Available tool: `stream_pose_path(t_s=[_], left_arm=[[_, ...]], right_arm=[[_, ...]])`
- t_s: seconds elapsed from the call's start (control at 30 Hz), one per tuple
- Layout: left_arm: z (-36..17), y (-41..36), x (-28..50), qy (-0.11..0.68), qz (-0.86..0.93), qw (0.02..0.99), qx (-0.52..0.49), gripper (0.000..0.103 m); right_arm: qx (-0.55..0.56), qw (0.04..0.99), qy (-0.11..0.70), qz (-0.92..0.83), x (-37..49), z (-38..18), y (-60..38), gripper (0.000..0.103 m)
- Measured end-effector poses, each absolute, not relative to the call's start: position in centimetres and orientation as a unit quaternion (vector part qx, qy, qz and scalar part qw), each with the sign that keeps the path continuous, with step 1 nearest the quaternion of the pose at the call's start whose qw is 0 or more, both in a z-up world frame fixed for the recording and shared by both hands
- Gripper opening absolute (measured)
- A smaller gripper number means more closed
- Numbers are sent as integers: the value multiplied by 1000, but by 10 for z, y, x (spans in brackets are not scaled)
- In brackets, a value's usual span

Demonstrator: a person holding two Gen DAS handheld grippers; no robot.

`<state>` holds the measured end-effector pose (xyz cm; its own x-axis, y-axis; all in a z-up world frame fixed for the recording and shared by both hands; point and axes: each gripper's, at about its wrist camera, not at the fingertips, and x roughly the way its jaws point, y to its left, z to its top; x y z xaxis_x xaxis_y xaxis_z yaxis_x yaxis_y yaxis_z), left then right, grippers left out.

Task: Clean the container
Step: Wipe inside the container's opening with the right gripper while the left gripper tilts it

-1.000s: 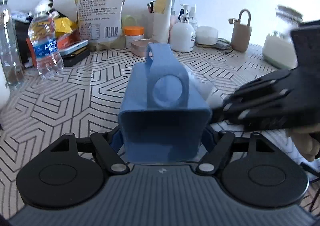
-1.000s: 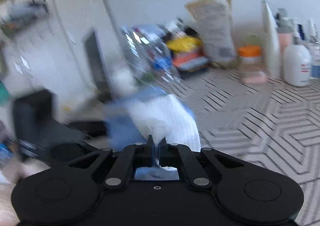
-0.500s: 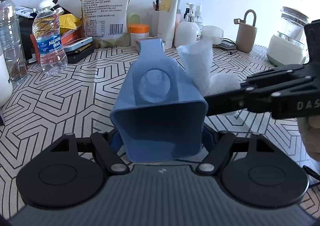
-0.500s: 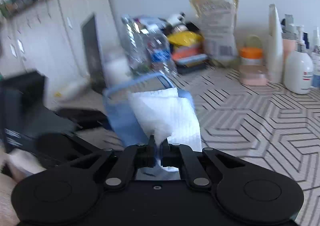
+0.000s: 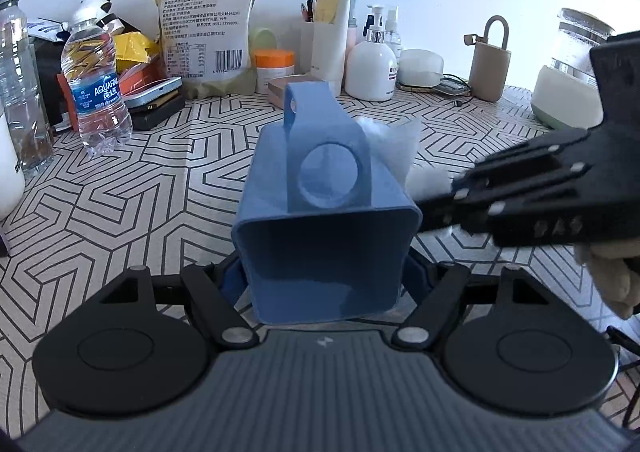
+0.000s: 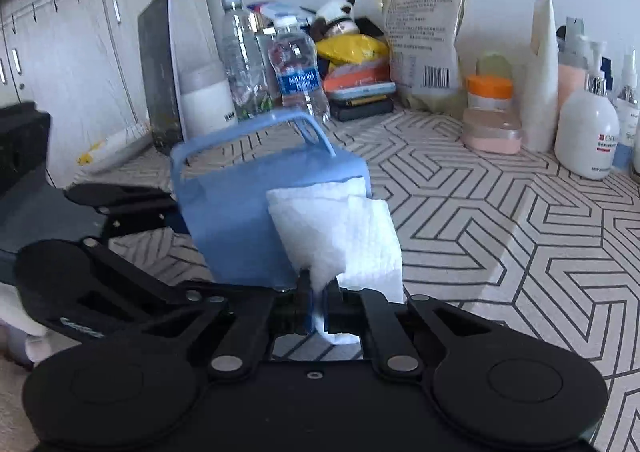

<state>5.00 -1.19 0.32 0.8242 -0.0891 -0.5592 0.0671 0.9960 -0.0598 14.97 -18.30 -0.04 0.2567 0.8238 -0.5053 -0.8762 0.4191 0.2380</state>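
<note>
While clamped on blue container [image 5: 320, 252], left gripper [image 5: 324, 284] points toward 12 o'clock; right gripper [image 6: 318, 308], reaching from 3 o'clock, pinches white cloth [image 6: 340, 228] against its side; open tabletop [image 6: 500, 220] at 2 o'clock.

Left gripper's fingertips hidden behind the blue plastic container [image 5: 326, 248]; can't see the contact. Folded white paper towel [image 5: 394, 140] mostly occluded by the container in the left wrist view. Right gripper's black body [image 5: 532, 196] motion-blurred, lettering unreadable. Container handle [image 6: 248, 128] smeared. Label print on the tan food pouch [image 5: 204, 24] too small to read.
</note>
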Motion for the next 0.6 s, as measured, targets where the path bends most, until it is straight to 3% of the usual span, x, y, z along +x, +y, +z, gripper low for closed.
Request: stream_pose_path(t_s=[0.6], left_arm=[[2, -4, 49, 292, -43, 955, -21, 75]], right_arm=[[-53, 793, 312, 520, 152, -7, -177, 9]])
